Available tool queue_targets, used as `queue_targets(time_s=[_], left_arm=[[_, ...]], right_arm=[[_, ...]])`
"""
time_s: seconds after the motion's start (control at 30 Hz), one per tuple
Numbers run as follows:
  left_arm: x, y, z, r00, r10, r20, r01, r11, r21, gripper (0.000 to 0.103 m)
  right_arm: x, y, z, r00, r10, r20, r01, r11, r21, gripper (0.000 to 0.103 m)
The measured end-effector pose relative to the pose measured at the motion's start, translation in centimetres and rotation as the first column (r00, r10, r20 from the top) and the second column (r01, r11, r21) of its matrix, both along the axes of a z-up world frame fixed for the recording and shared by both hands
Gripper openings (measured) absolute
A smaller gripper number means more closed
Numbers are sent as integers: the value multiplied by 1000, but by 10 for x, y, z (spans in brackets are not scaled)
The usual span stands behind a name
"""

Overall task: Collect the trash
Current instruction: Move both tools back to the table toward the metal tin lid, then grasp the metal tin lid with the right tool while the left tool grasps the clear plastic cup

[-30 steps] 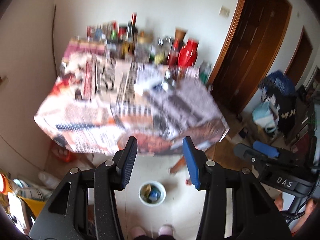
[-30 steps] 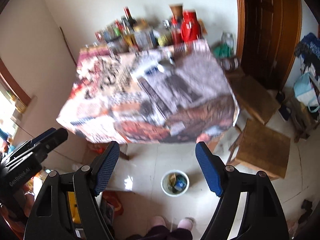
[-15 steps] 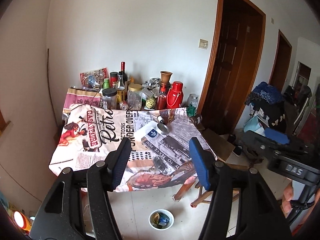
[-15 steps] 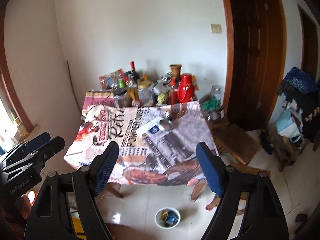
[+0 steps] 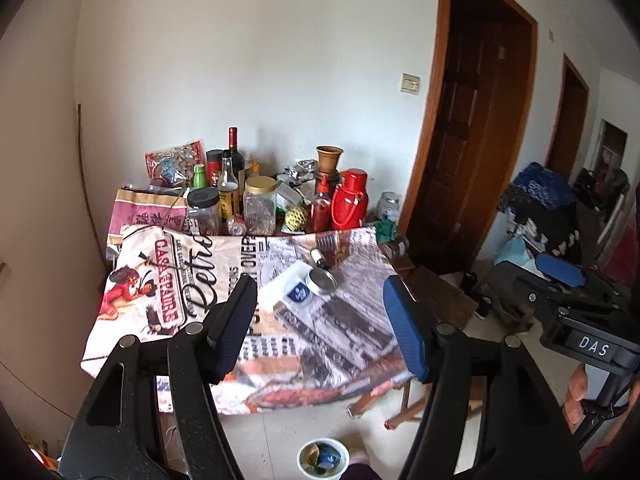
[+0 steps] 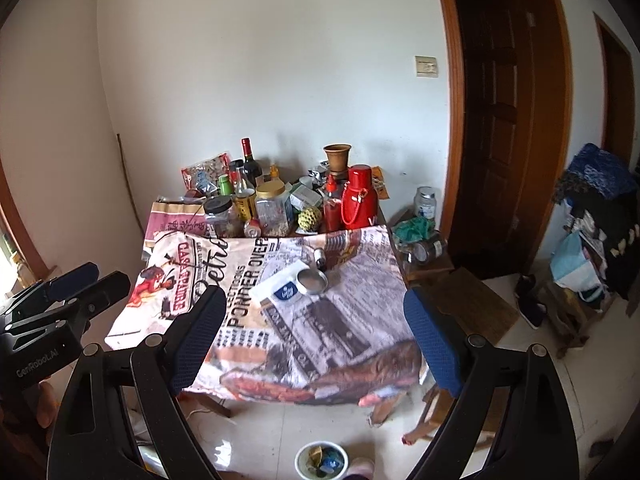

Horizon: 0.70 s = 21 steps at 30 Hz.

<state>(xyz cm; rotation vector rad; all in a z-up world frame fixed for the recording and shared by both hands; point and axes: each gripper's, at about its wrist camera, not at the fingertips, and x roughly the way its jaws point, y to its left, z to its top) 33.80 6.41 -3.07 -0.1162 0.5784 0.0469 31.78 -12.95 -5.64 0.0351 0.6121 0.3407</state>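
A: Cluttered room, white wall behind. table [image 5: 352, 360] under a printed cloth sits ahead of both sets of fingers; bottles and jars are packed along its far edge.

B: Gripper state?

A: left gripper [image 5: 320, 332] has its jaws partway spread and opening, nothing between them. right gripper [image 6: 316, 340] is spread wide and opening, also empty.

B: Progress?

A: white bin [image 5: 323, 460] on the floor sits below and between the fingers, close to the person's feet. It already holds crumpled wrappers, so some trash looks collected. Left on the cloth, beyond the fingertips: white packet [image 6: 280, 286], round tin lid [image 6: 312, 280] touching it, and small bottle [image 6: 320, 257] lying just behind. My guess is those are next.

B: Clearance?

A: Near half of the cloth is bare, so a straight approach is open. Table's front edge is just past the fingertips. wooden stool [image 6: 468, 304] stands right of the right fingers, near the table corner. Far-edge clutter is tight; reaching past the tin risks knocking a jar.
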Motion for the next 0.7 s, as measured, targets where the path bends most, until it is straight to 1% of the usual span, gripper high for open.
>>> queue_targets(time_s=[0.1, 0.23, 0.33, 0.4, 0.53, 0.7], left_arm=[[33, -3, 2, 1000, 26, -17, -26, 999, -20, 64], [77, -10, 7, 996, 85, -6, -85, 996, -36, 65], [106, -13, 3, 993, 113, -19, -114, 992, -50, 65], [123, -14, -4, 991, 130, -32, -132, 990, -47, 65], [150, -9, -24, 982, 164, -97, -167, 986, -24, 65], [180, 17, -53, 965, 197, -175, -206, 978, -33, 65]], right_arm=[[33, -5, 3, 1000, 27, -8, -27, 1000, -2, 89], [73, -14, 10, 997, 75, -5, -75, 997, 2, 89], [106, -21, 11, 994, 110, -4, -110, 994, -4, 89], [122, -23, 7, 992, 125, -14, -125, 992, 0, 89], [155, -21, -14, 986, 153, -72, -153, 988, 9, 89], [192, -7, -52, 963, 180, -201, -179, 984, 26, 89]])
